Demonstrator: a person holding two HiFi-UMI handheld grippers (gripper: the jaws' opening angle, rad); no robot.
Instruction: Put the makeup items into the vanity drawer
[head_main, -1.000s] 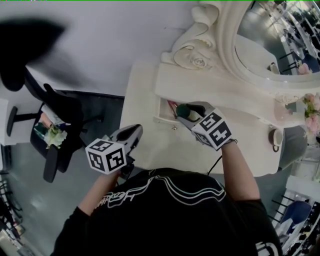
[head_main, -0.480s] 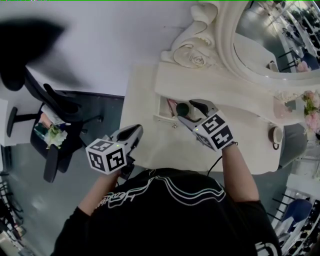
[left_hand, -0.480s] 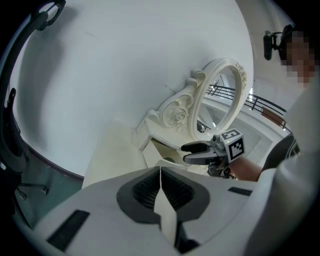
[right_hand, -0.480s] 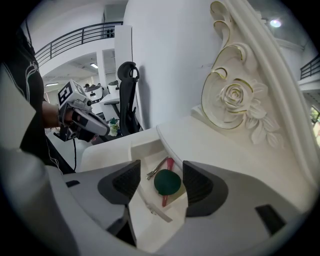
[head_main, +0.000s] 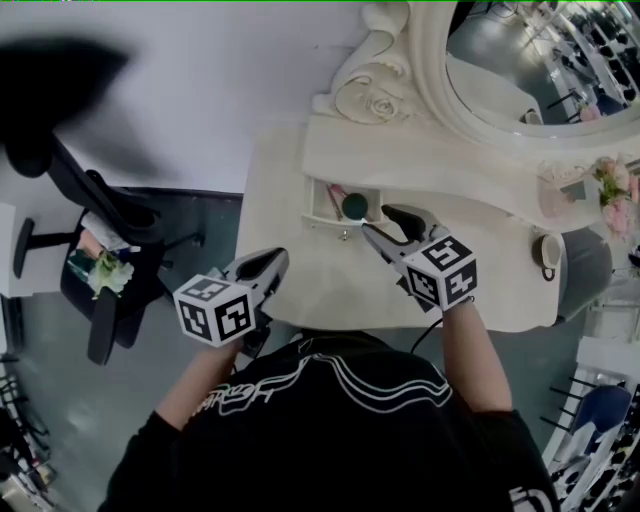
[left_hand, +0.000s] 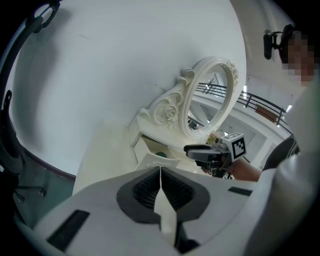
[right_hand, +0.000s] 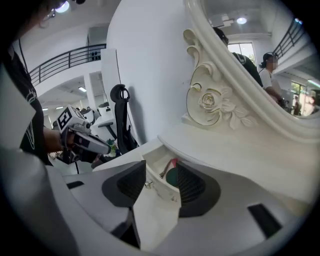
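The vanity drawer (head_main: 318, 203) stands pulled open at the front of the white vanity (head_main: 300, 290). Inside it lie a round dark-green makeup item (head_main: 354, 206) and a thin red stick (head_main: 335, 192). My right gripper (head_main: 378, 221) hangs just right of the drawer. Its jaws have just been closing a little but are still open, with nothing between them. In the right gripper view the drawer (right_hand: 155, 162) and the green item (right_hand: 171, 176) show between the jaws. My left gripper (head_main: 268, 264) is shut and empty at the vanity's near left edge, apart from the drawer.
An oval mirror (head_main: 520, 70) in a carved white frame rises behind the drawer. A cup (head_main: 548, 255) and pink flowers (head_main: 612, 195) stand at the vanity's right end. A black office chair (head_main: 100, 220) stands on the floor to the left.
My right gripper let the green item go into the drawer, then drew back and up towards me, empty. The left gripper has hardly moved.
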